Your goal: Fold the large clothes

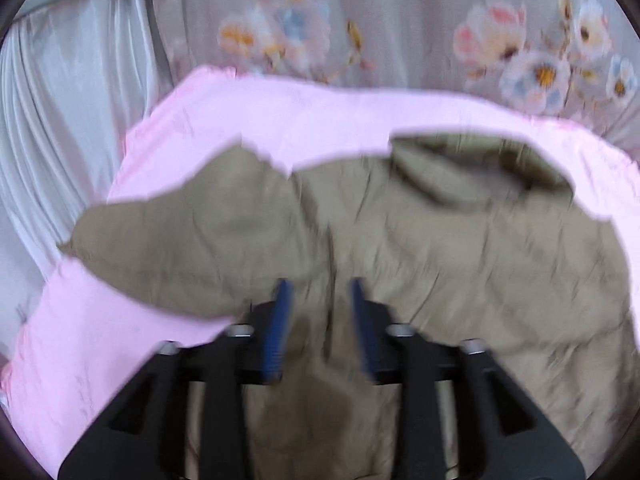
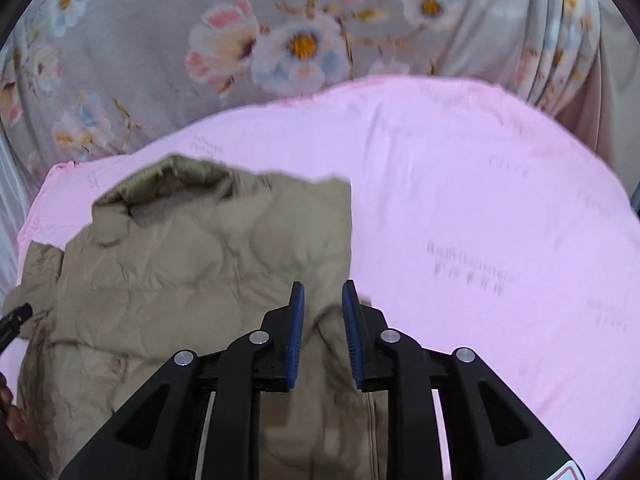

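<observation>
A large khaki quilted jacket lies spread on a pink sheet. Its collar sits at the far right in the left wrist view. My left gripper is open, with jacket fabric lying between its blue pads. In the right wrist view the jacket fills the left half, its collar at the far end. My right gripper is open over the jacket's right edge, with a fold of fabric between the pads. The left gripper's tip shows at the left edge.
A grey floral curtain hangs behind the pink sheet. A white satin drape hangs at the left. Faint printed text marks the sheet on the right.
</observation>
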`<state>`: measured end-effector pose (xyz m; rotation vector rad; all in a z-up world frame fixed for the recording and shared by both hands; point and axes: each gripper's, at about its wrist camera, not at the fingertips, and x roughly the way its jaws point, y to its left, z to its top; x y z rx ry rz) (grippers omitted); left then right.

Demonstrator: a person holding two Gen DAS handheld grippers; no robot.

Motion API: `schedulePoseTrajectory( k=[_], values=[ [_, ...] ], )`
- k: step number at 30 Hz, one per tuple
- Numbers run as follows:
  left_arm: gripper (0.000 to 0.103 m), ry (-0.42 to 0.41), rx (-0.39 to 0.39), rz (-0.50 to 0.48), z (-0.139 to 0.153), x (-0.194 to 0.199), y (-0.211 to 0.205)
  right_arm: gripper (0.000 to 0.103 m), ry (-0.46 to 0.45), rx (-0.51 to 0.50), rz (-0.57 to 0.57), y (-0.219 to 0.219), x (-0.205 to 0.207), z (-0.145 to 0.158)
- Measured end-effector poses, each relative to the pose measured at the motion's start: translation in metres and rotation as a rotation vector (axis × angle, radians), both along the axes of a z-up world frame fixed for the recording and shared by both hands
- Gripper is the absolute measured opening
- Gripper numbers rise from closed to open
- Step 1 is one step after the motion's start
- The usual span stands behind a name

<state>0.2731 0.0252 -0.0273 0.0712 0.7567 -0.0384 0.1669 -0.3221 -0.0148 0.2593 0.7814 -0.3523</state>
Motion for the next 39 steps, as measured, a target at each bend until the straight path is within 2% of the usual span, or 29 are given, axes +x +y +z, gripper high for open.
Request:
schedulePoseTrajectory(
  k=[2,4,6,9,11,16,20,23,25,29,32,37,39],
  values=[
    [0.047,-0.009,-0.017,-0.024,0.010,0.014,-0.015,0.023,-0.015,0.012,0.040,0.006,0.022,0.008],
    [0.054,-0.005,0.008,-0.058,0.005,0.030,-0.037,0.023,-0.025,0.011,0.076,0.016,0.048,0.005],
    [0.056,0.037,0.044,-0.083,-0.019,0.049,-0.060,0.025,-0.001,0.006,0.120,0.026,0.070,-0.008],
    [0.057,0.107,0.061,-0.090,-0.060,0.061,-0.070,0.025,0.083,0.008,0.188,0.040,0.092,-0.049],
    [0.060,0.050,0.084,-0.085,-0.071,0.052,-0.072,0.026,0.112,-0.015,0.208,0.049,0.089,-0.072],
    [0.064,0.035,0.122,-0.068,-0.073,0.050,-0.079,0.026,0.099,-0.005,0.194,0.047,0.084,-0.073],
    [0.072,0.043,0.126,-0.045,-0.074,0.054,-0.076,0.026,0.098,0.007,0.191,0.044,0.086,-0.074],
    [0.076,0.051,0.088,-0.035,-0.074,0.053,-0.070,0.026,0.100,0.011,0.187,0.045,0.086,-0.076],
    [0.080,0.052,0.033,-0.045,-0.071,0.053,-0.063,0.026,0.101,0.011,0.186,0.045,0.086,-0.076],
    [0.081,0.042,-0.119,-0.021,-0.045,0.040,-0.021,0.029,0.099,-0.019,0.157,0.048,0.081,-0.069],
    [0.092,-0.003,-0.197,0.046,-0.016,0.027,0.042,0.041,0.075,-0.032,0.167,0.063,0.055,-0.051],
    [0.092,-0.001,-0.182,0.276,0.004,0.038,0.165,0.053,0.045,-0.047,0.210,0.097,0.006,-0.038],
    [0.092,0.040,-0.216,0.384,0.000,0.050,0.220,0.055,0.050,-0.036,0.225,0.106,-0.007,-0.039]
  ],
)
